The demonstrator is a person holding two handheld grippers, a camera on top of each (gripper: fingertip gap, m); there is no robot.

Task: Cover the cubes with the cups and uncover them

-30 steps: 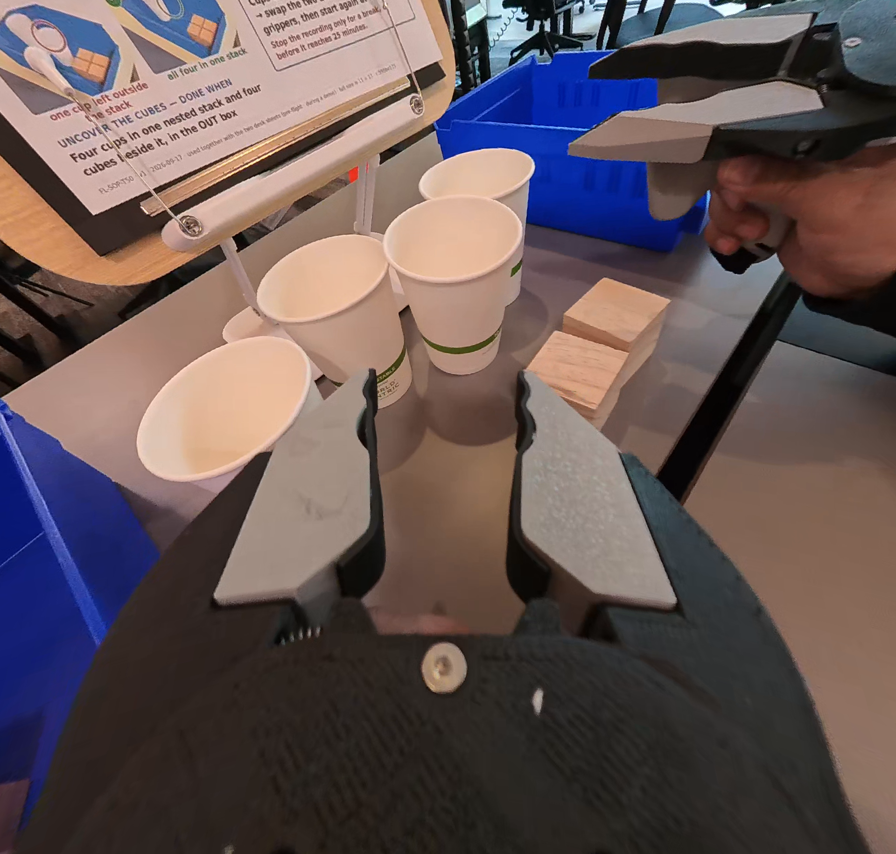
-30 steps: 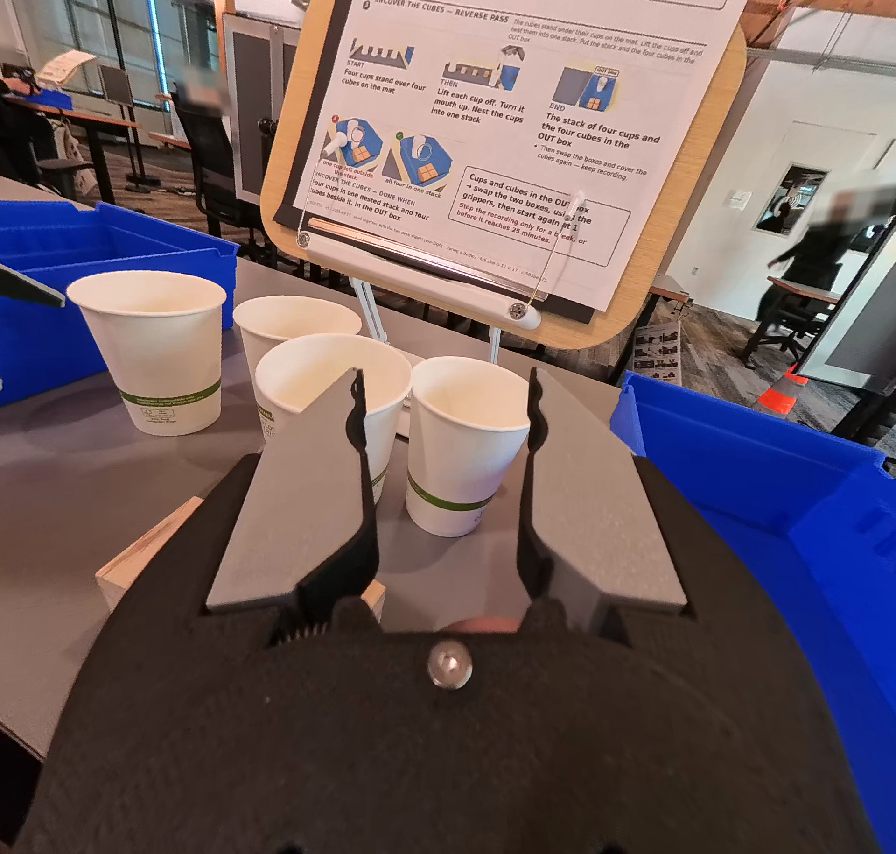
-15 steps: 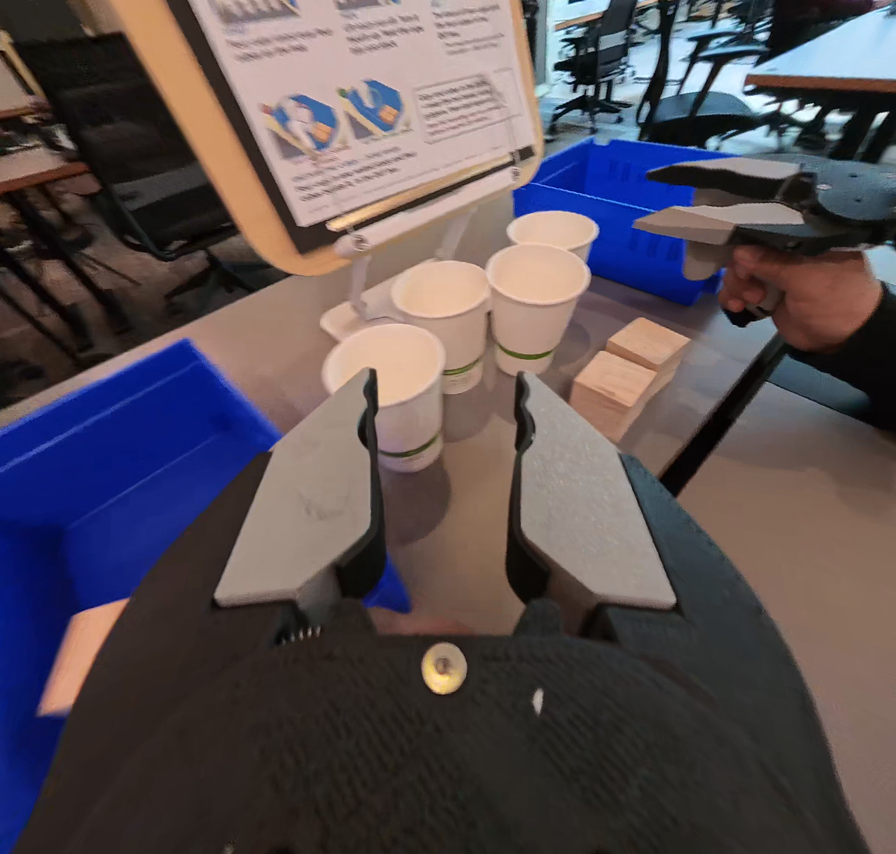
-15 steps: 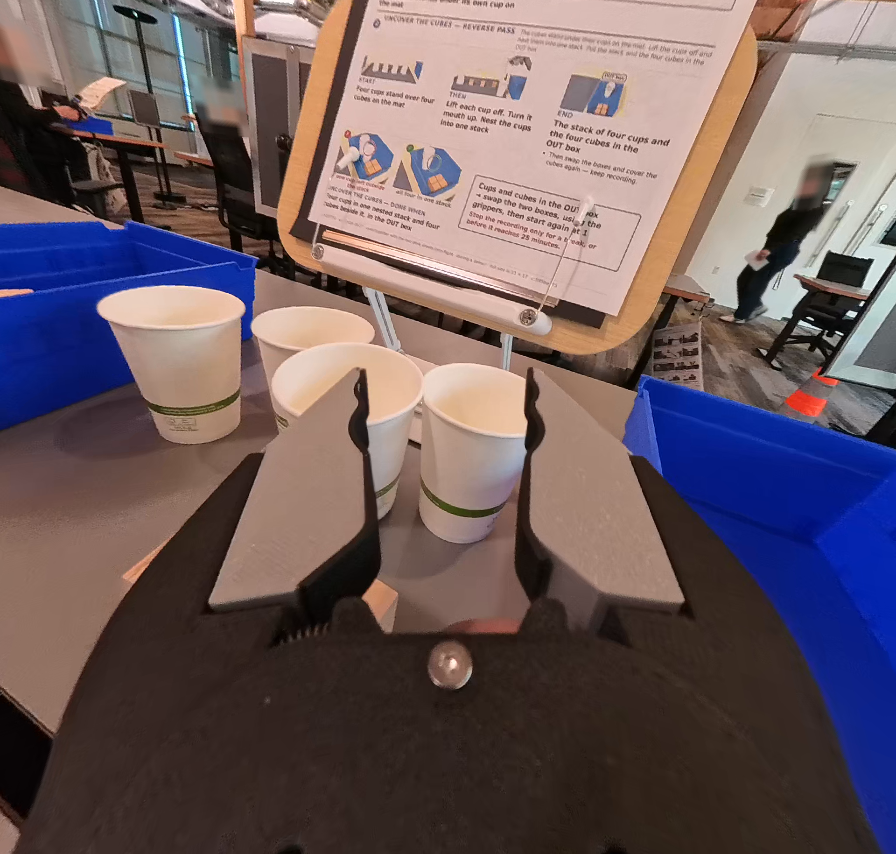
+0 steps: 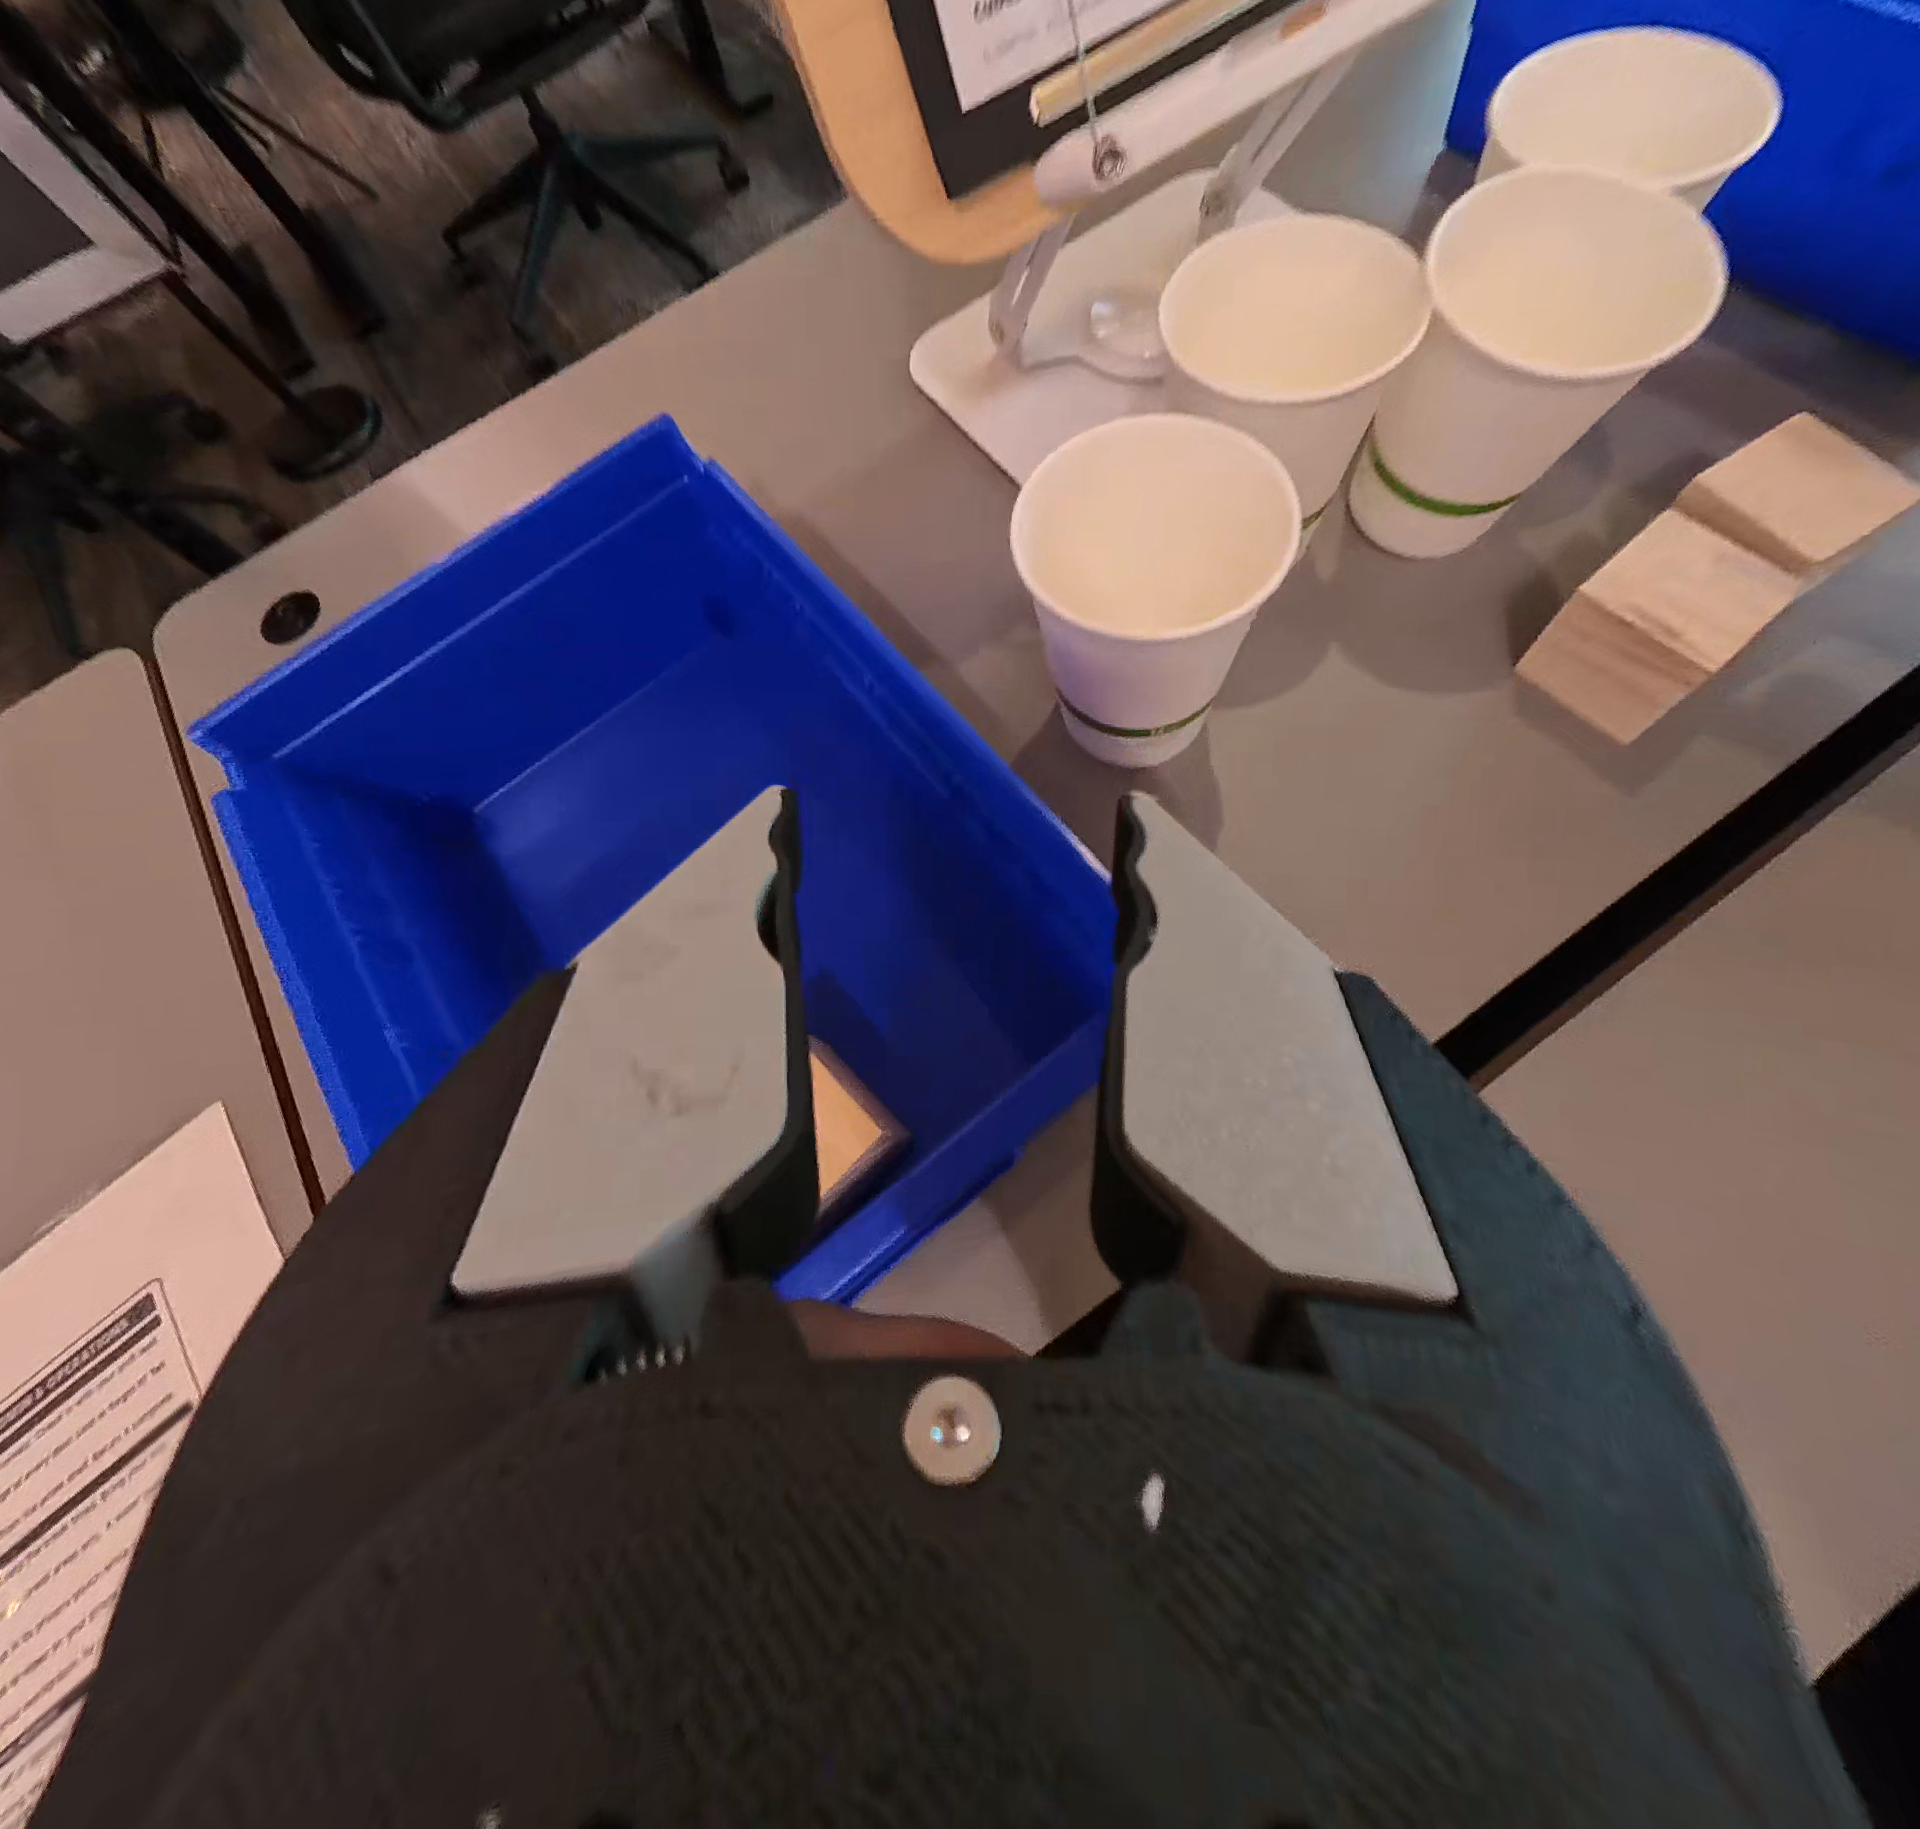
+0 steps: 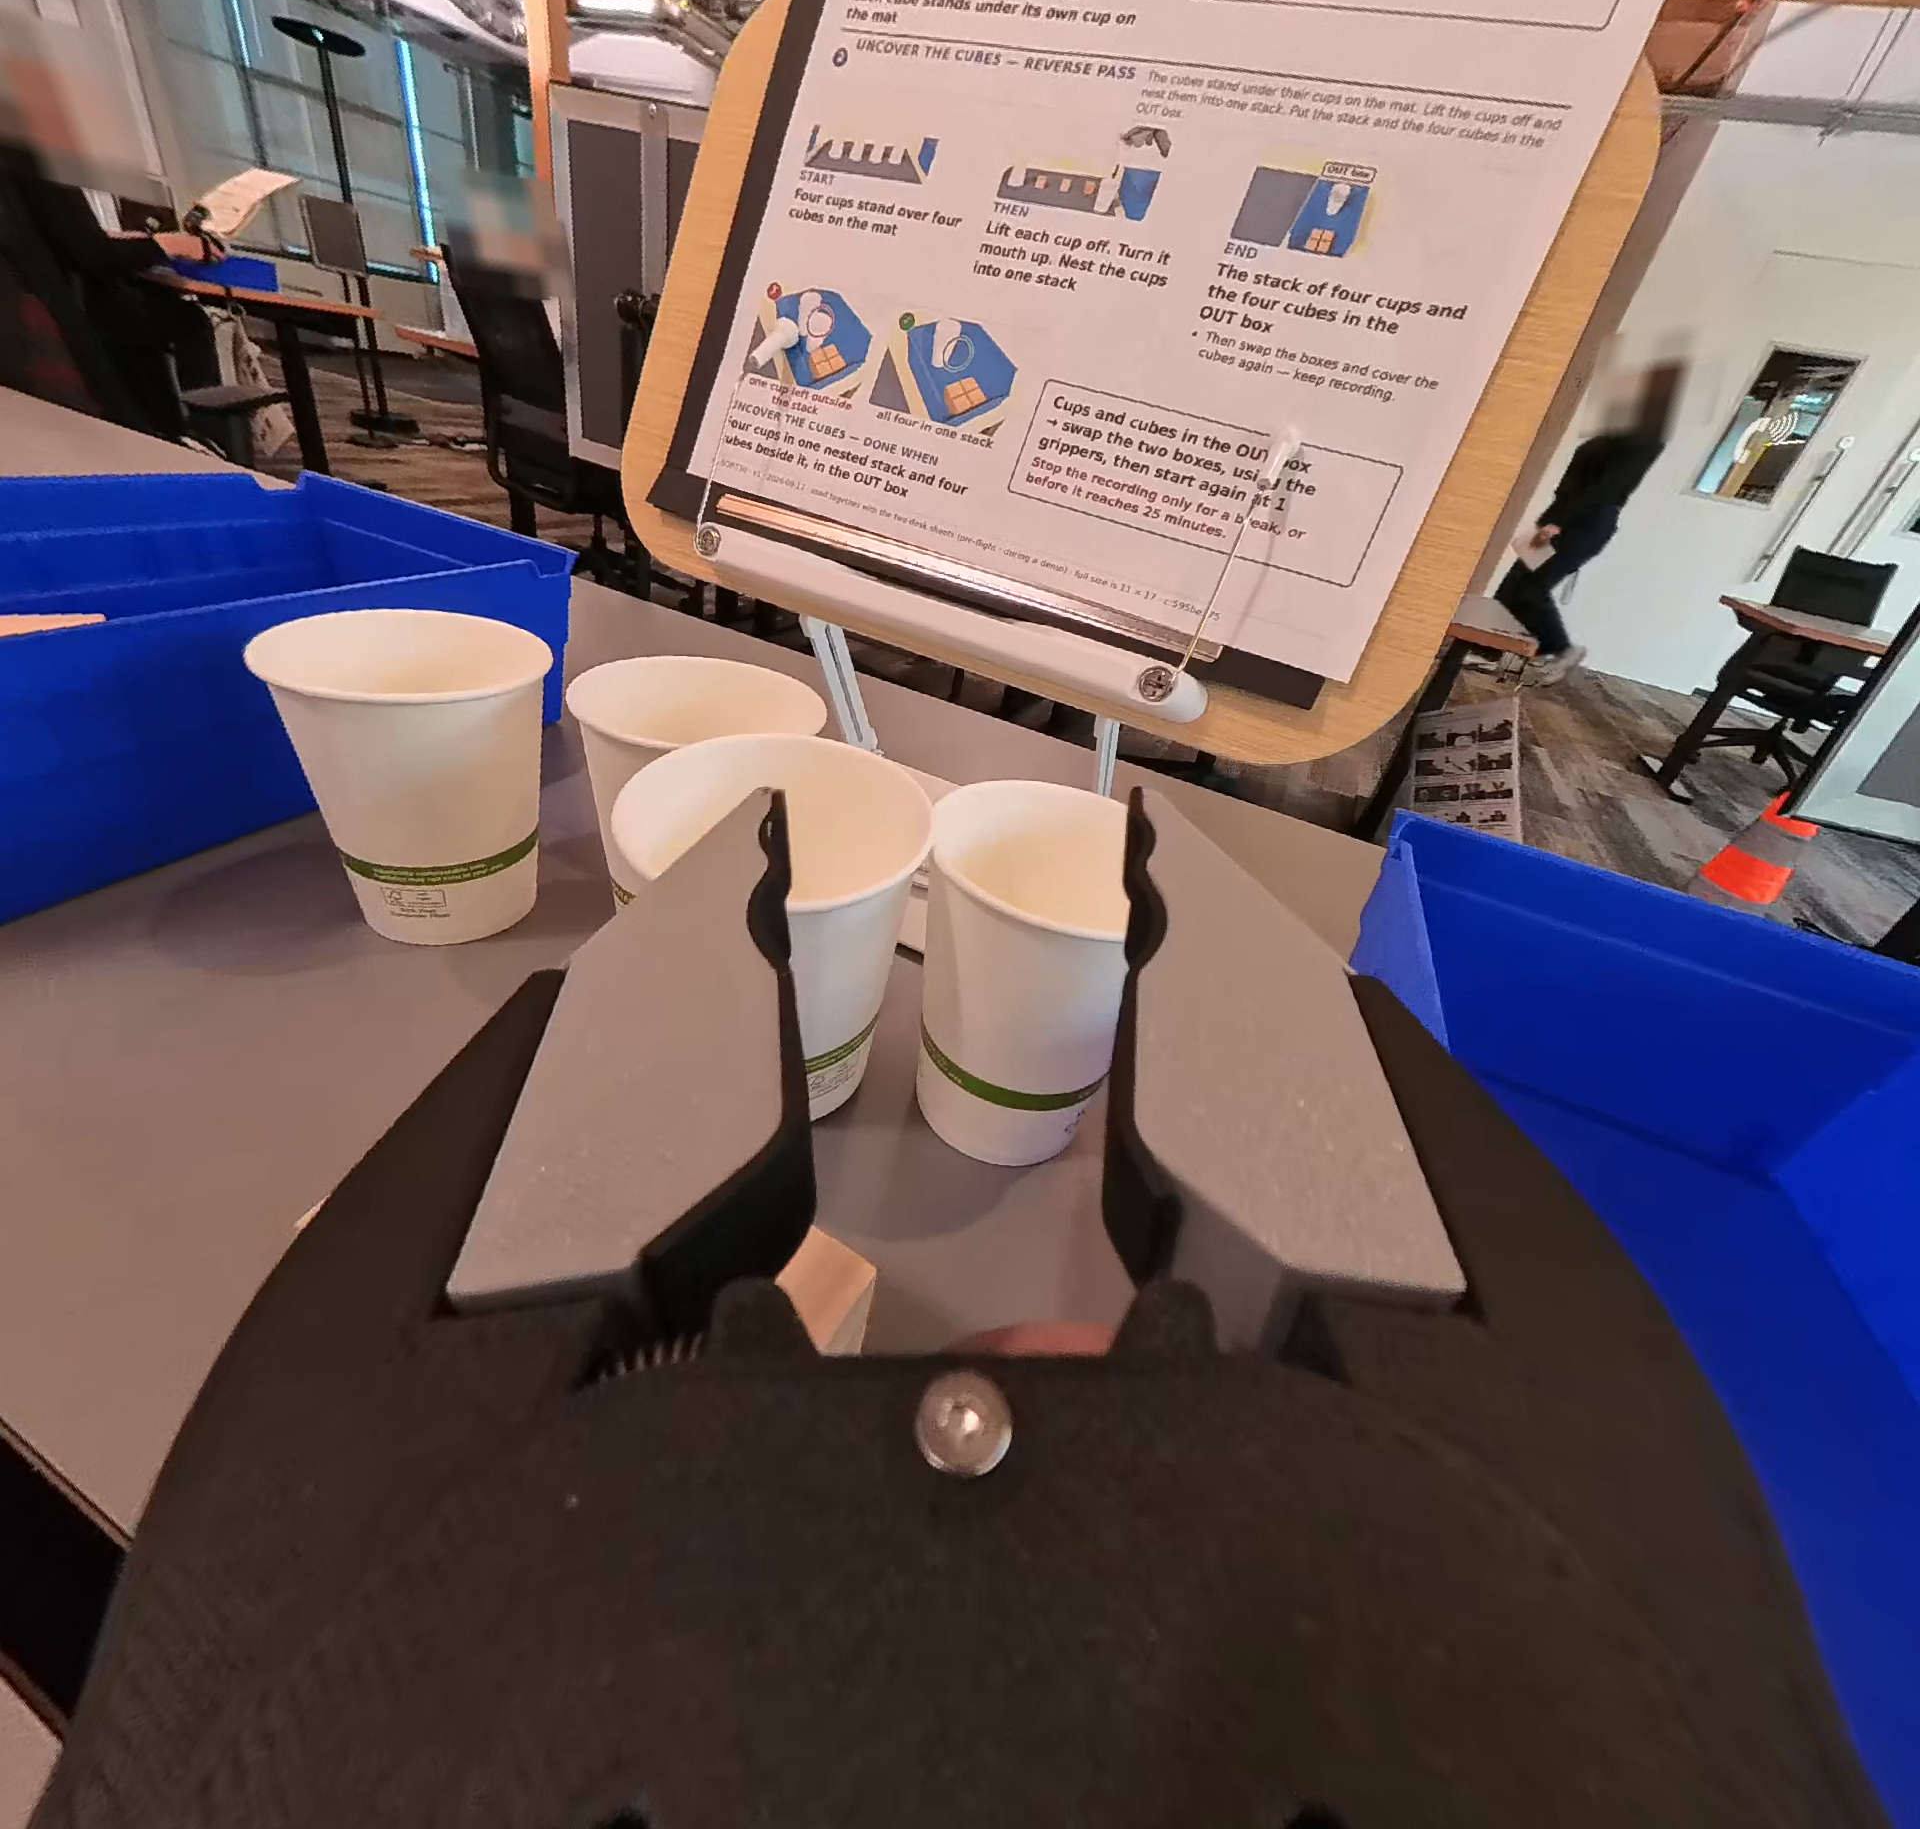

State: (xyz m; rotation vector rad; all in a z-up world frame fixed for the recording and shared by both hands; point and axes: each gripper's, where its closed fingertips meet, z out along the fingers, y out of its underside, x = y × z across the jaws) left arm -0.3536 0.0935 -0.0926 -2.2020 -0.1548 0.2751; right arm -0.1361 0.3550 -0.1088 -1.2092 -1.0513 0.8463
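Both tongs are spread and empty: the left tongs (image 5: 951, 865) hang over the blue bin (image 5: 582, 740), the right tongs (image 6: 951, 865) face the cups. Taking that bin as the landmark, the grey counter (image 5: 1351, 844) carries everything beside it. One wooden cube (image 5: 847, 1119) lies inside the bin at its near end, partly hidden by a finger. Two more cubes (image 5: 1704, 595) sit touching each other, well to the right of the bin. Four paper cups stand mouth up; the nearest cup (image 5: 1143, 584) is just right of the bin.

I judge the cups light, thin and easily crushed, so a gentle pinch across the wall near the rim suits them. The cubes look stiff and light; grip them on two opposite flat faces.

A second ago the left tongs looked across the cups; now they have swung over the bin. The right tongs have barely moved.
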